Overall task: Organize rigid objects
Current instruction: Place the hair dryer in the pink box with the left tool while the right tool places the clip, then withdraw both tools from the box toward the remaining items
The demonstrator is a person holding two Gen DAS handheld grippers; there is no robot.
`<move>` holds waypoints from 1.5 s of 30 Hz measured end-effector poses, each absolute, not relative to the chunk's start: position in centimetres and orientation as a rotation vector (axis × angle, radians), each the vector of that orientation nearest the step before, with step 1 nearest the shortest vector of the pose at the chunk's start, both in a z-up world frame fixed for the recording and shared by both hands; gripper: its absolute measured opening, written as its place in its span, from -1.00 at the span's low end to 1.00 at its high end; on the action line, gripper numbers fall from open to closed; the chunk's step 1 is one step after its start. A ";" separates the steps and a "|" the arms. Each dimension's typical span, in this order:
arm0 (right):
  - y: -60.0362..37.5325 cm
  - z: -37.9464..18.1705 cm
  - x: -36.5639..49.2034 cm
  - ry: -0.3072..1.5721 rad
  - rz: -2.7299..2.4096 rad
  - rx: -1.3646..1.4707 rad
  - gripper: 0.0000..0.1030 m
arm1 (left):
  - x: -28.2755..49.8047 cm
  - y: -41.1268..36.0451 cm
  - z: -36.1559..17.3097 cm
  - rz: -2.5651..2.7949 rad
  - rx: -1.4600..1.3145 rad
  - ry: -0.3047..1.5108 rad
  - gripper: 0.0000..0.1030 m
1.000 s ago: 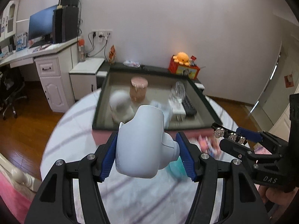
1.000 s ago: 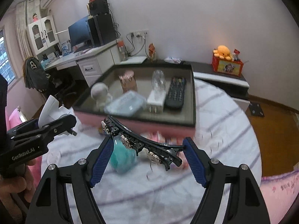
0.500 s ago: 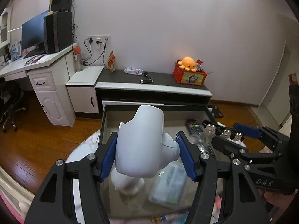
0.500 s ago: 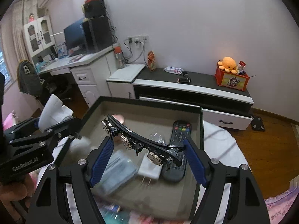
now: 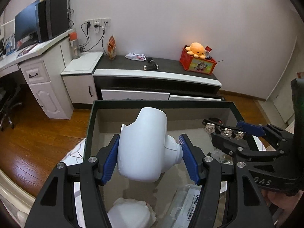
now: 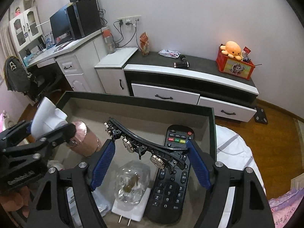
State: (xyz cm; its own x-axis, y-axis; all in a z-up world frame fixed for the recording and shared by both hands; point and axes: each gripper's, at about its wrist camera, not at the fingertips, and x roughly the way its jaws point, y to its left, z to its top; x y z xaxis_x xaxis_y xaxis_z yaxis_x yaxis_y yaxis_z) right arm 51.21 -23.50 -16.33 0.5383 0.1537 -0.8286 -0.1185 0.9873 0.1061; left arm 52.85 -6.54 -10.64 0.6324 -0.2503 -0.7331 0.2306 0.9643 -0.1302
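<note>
Left wrist view: the left gripper [image 5: 150,158] pinches a white plastic device [image 5: 143,148] between its blue pads [image 5: 111,160], held above the dark open box [image 5: 91,125].
Box, near left corner: a white rounded object [image 5: 131,213] lies under the held device; what it is cannot be told.
Box, near edge: a clear packet printed "Dental Flossers" [image 5: 191,207] lies flat, to the right of the rounded object.
Box, right side in this view: the right gripper [image 5: 241,133] reaches in, closed on a black hair clip [image 5: 222,130] with metal flower studs.
Right wrist view, left edge: the left gripper and its white device [image 6: 46,116] hang over the box's left wall.
Box, left side: a pink lidded jar [image 6: 84,138] stands upright.
Box, centre: the right gripper [image 6: 152,163] grips the hair clip [image 6: 144,144], which runs crosswise between the blue pads [image 6: 198,165], clear of the floor of the box [image 6: 140,102].
Box, near edge: a clear glass piece [image 6: 132,182] rests on a white plug adapter [image 6: 129,211].
Box, right side: a black remote control [image 6: 172,174] lies flat beside the adapter, along the right wall.
</note>
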 end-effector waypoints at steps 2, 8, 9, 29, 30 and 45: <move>-23.4 -16.7 51.3 1.001 0.163 0.037 0.53 | 53.0 -6.6 -10.8 -0.266 -0.017 0.852 0.24; -22.9 -17.2 51.4 1.026 0.157 0.020 0.63 | 52.5 -6.6 -10.6 -0.247 0.001 0.861 0.78; -22.9 -17.1 51.4 1.026 0.154 0.021 0.69 | 52.3 -6.4 -10.5 -0.250 -0.007 0.856 0.86; -23.0 -9.8 40.6 0.873 0.116 0.141 1.00 | 37.2 -2.8 -2.0 -0.265 -0.084 0.637 0.97; -22.8 -9.3 39.5 0.862 0.116 0.142 1.00 | 35.9 -2.6 -1.7 -0.267 -0.089 0.630 0.98; -23.4 -4.6 20.3 0.687 0.100 0.190 1.00 | 19.8 -0.9 -1.8 -0.220 -0.091 0.596 1.00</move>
State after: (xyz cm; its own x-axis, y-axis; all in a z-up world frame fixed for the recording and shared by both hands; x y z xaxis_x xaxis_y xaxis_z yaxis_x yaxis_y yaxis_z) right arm 20.26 -23.43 -4.57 0.7692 0.1537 -0.6202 -0.0289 0.9780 0.2065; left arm 19.78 -0.93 -1.83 0.8050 -0.2315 -0.5463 0.1789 0.9726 -0.1484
